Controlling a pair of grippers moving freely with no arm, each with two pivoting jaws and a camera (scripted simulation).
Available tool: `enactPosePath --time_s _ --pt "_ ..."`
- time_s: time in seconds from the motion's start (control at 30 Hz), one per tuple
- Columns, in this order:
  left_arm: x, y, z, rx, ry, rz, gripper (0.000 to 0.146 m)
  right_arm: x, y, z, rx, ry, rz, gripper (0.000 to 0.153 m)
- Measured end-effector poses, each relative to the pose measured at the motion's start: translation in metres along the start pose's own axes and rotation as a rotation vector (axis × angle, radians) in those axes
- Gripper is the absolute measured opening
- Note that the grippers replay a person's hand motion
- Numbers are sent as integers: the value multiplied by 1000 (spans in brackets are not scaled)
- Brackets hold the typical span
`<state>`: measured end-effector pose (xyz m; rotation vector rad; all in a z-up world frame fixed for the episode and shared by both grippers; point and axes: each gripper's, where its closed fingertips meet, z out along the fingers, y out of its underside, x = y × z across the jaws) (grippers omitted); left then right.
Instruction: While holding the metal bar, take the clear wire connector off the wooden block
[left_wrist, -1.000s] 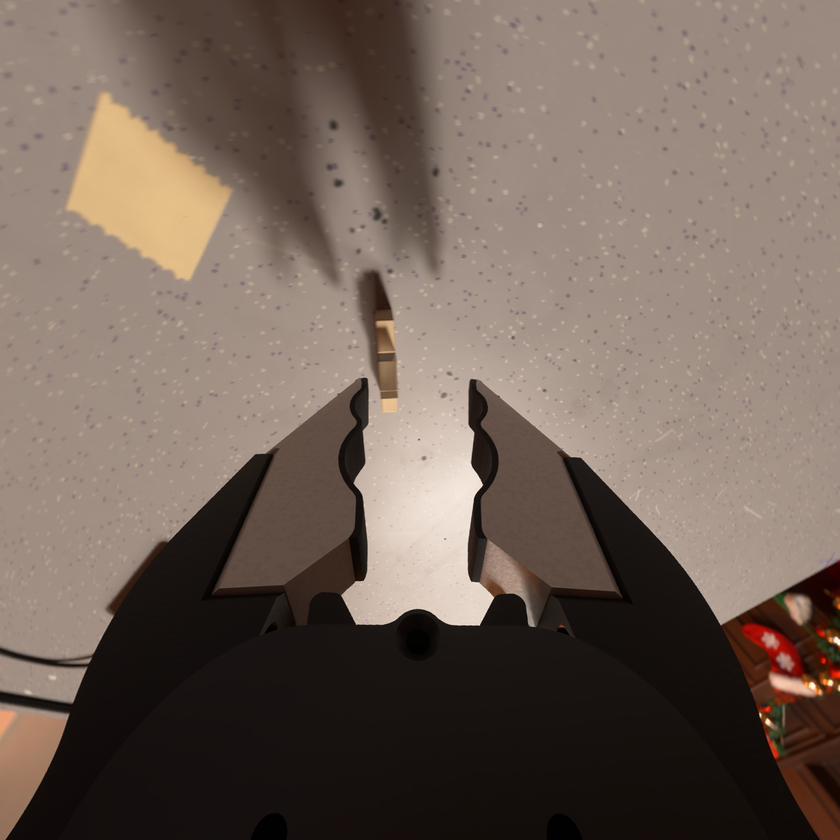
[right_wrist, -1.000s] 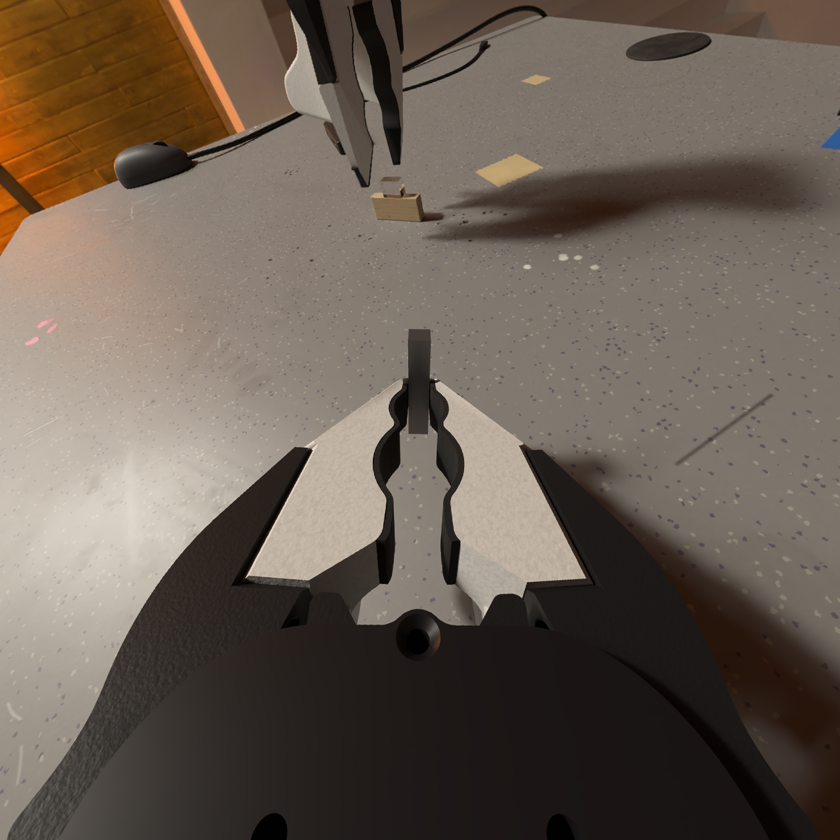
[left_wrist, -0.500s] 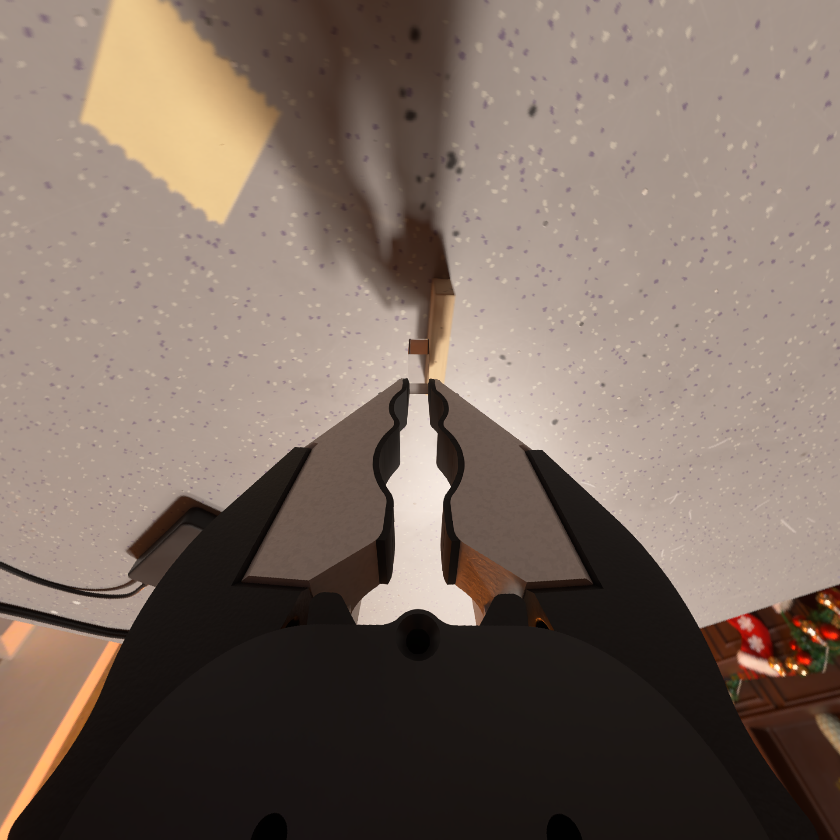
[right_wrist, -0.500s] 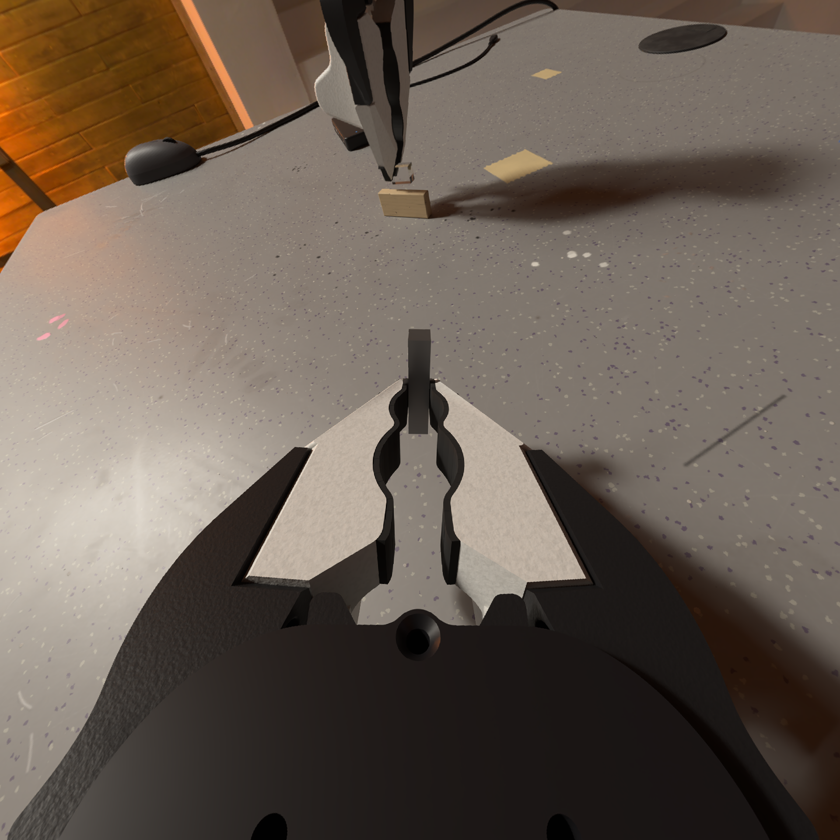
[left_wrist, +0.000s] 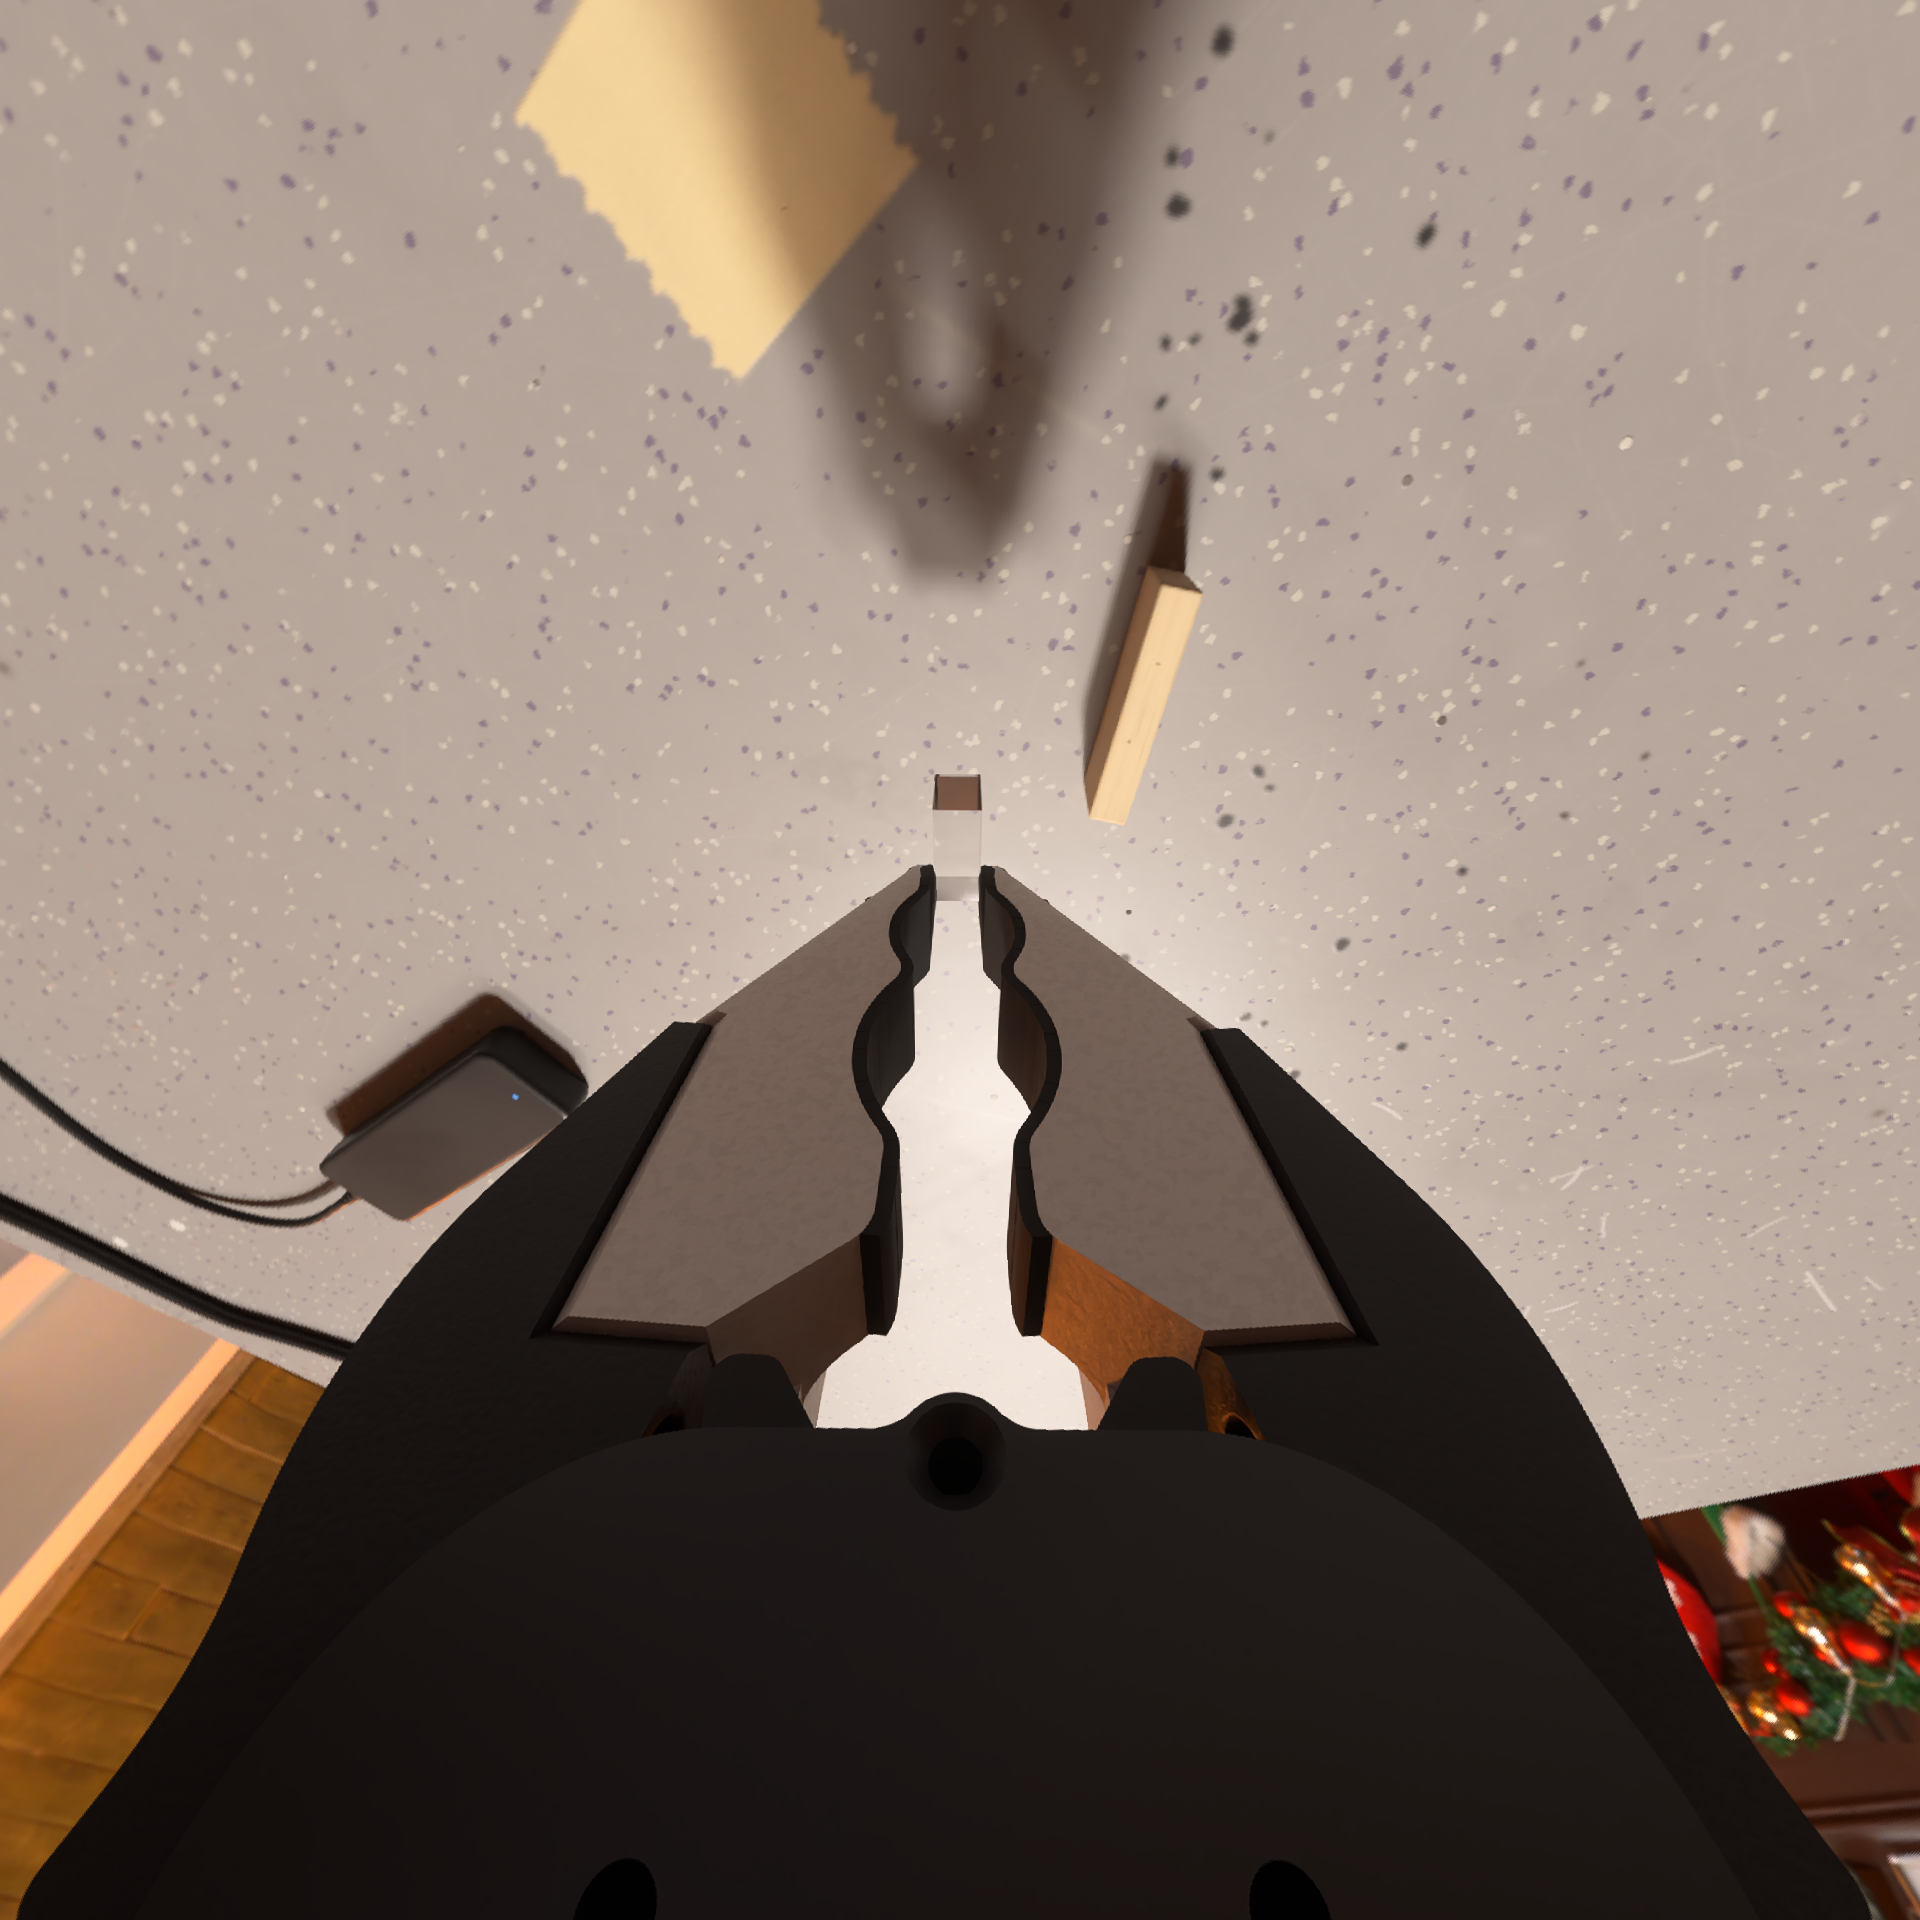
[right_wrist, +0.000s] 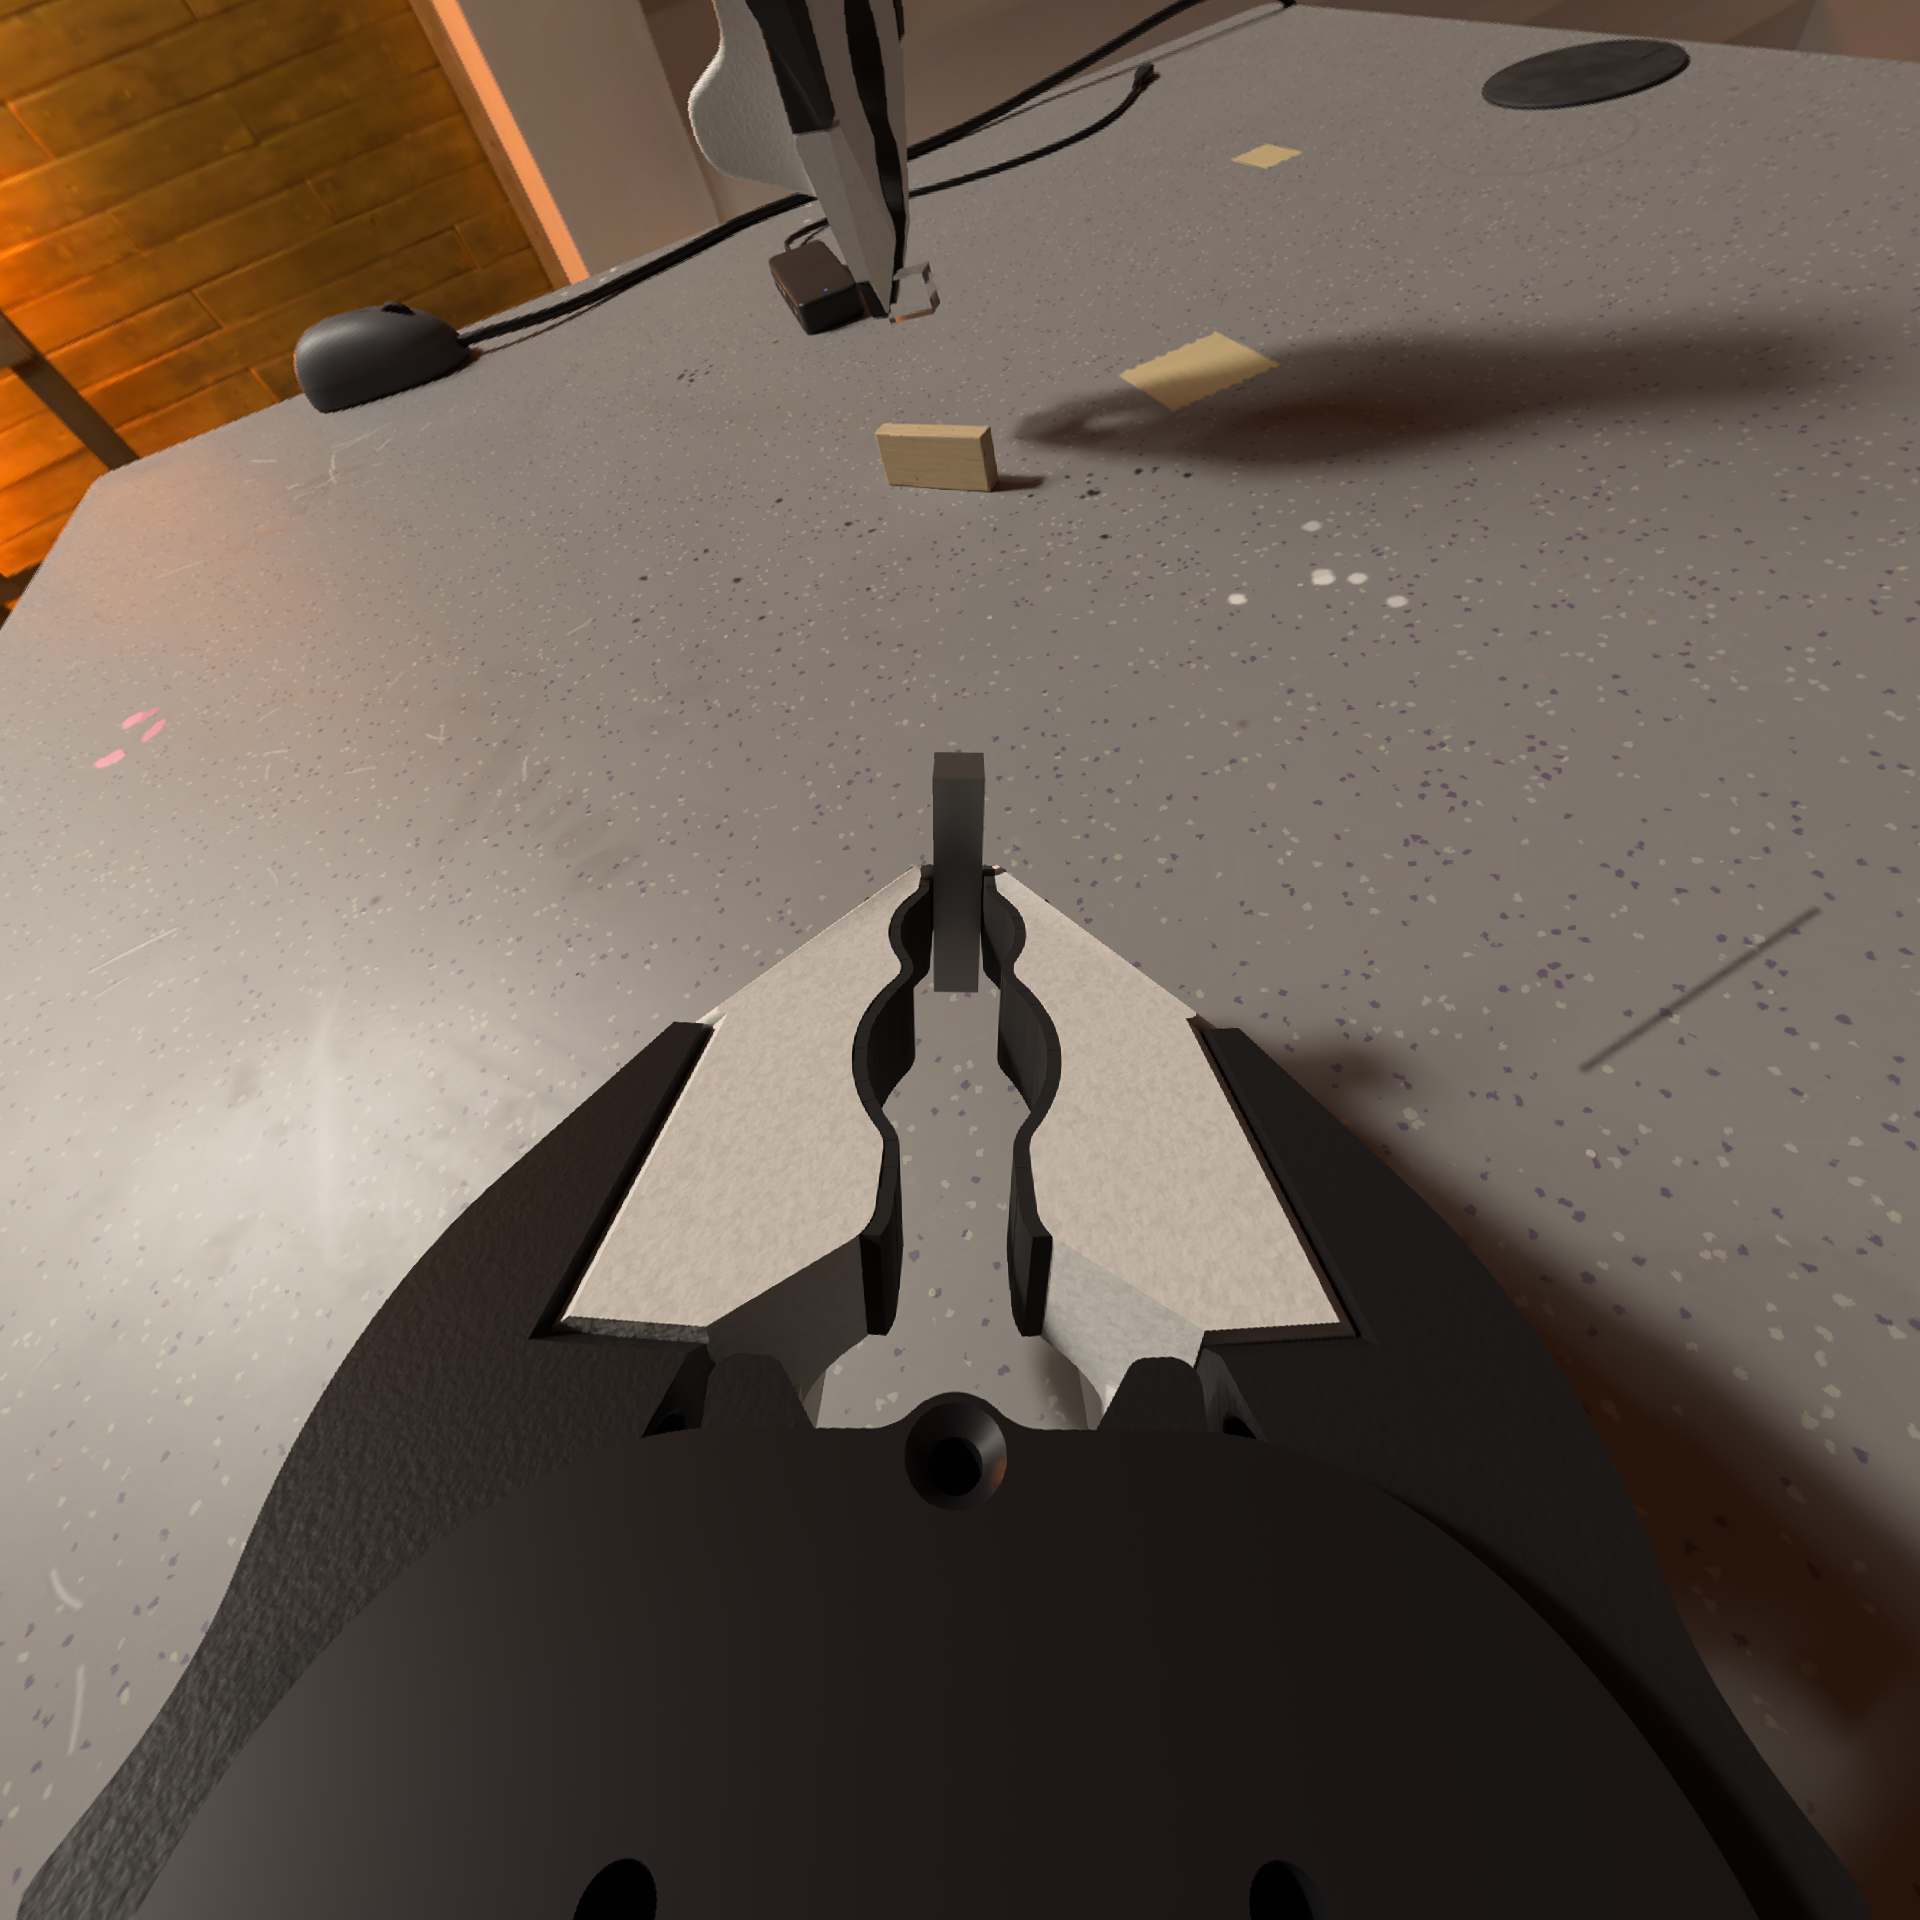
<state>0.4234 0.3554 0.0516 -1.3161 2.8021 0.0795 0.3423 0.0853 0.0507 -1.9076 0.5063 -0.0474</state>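
My left gripper (left_wrist: 957, 883) is shut on the clear wire connector (left_wrist: 957, 831), a small see-through block that sticks out past the fingertips, held in the air above the table. The wooden block (left_wrist: 1141, 694) lies bare on the speckled table, to the right of and beyond the connector. In the right wrist view the left gripper (right_wrist: 894, 301) hangs high with the connector (right_wrist: 916, 294) at its tip, well above and behind the wooden block (right_wrist: 935, 455). My right gripper (right_wrist: 957, 883) is shut on the dark metal bar (right_wrist: 957, 862), held upright over the near table.
A tan paper patch (left_wrist: 717, 156) lies beyond the block, also in the right wrist view (right_wrist: 1197, 370). A small black box with cables (left_wrist: 457, 1117) sits at the table's left edge. A black mouse (right_wrist: 374, 355) and a dark round disc (right_wrist: 1584, 75) lie far back.
My left gripper closed on the connector on top of the block, then rose and drew back with it; the block now lies bare. The right gripper kept holding the bar, nearly still.
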Motion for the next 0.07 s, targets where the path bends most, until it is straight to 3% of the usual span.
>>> enactPosePath --time_s 0.07 --pt "-3 2 -1 -2 -13 -19 8 0 0 0 -1 0 -1 8"
